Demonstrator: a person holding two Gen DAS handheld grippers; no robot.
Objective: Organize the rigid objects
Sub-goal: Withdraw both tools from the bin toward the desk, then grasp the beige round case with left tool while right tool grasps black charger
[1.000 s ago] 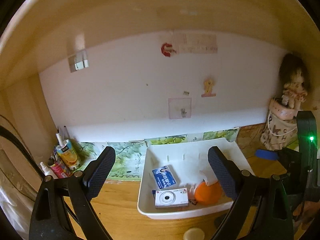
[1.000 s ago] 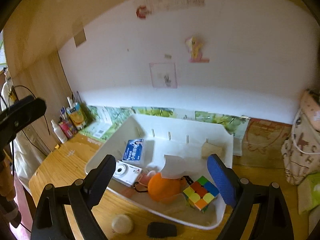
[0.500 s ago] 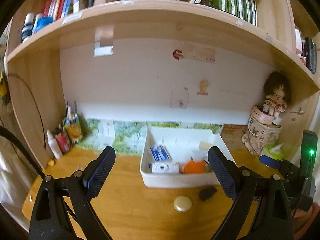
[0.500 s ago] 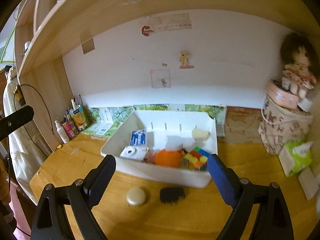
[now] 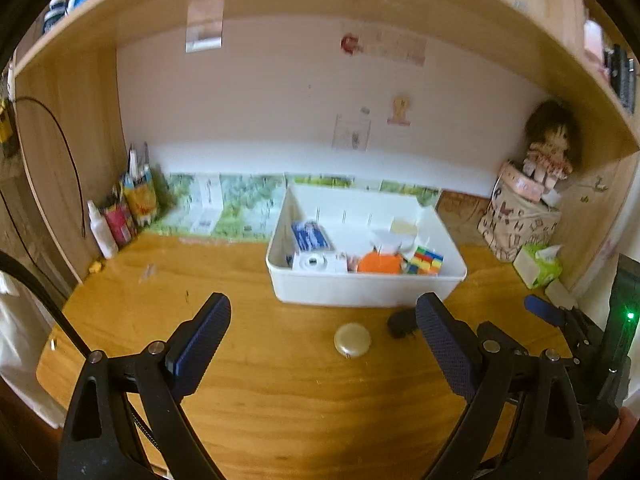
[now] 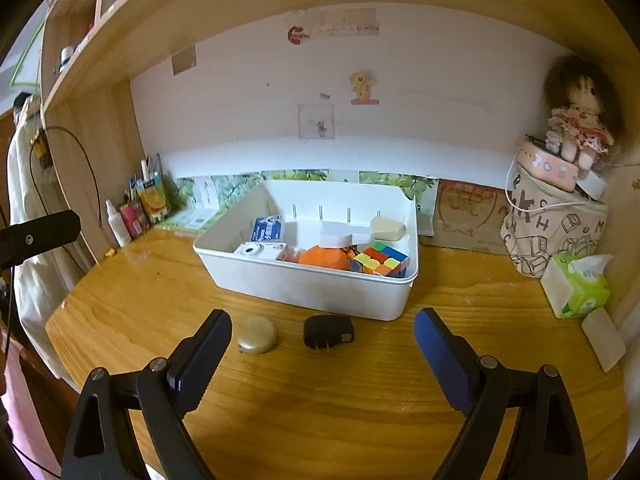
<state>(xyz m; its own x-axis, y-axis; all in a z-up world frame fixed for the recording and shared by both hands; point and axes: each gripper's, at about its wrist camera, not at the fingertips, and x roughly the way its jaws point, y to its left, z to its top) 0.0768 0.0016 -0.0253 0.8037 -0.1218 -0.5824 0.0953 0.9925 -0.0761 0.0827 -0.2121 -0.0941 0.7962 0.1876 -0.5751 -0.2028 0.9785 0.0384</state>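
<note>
A white bin (image 5: 360, 292) (image 6: 304, 284) stands on the wooden desk (image 6: 360, 400). It holds a blue box (image 6: 267, 229), a white camera (image 6: 260, 250), an orange object (image 6: 326, 258), a colour cube (image 6: 380, 263) and a cream bar (image 6: 387, 227). A round gold tin (image 5: 353, 340) (image 6: 257, 340) and a black charger plug (image 6: 329, 331) (image 5: 401, 322) lie on the desk in front of the bin. My left gripper (image 5: 322, 344) is open and empty, above the desk short of the tin. My right gripper (image 6: 322, 350) is open and empty, short of the plug.
Bottles and a juice carton (image 6: 150, 200) stand at the left wall. A patterned bag with a doll (image 6: 556, 216) and a green tissue pack (image 6: 578, 286) sit at the right. A shelf runs overhead. The right gripper also shows in the left wrist view (image 5: 552, 312).
Both grippers have pulled back from the bin and away from the wall. The tin and plug in front of the bin now show fully. Both stay open and empty.
</note>
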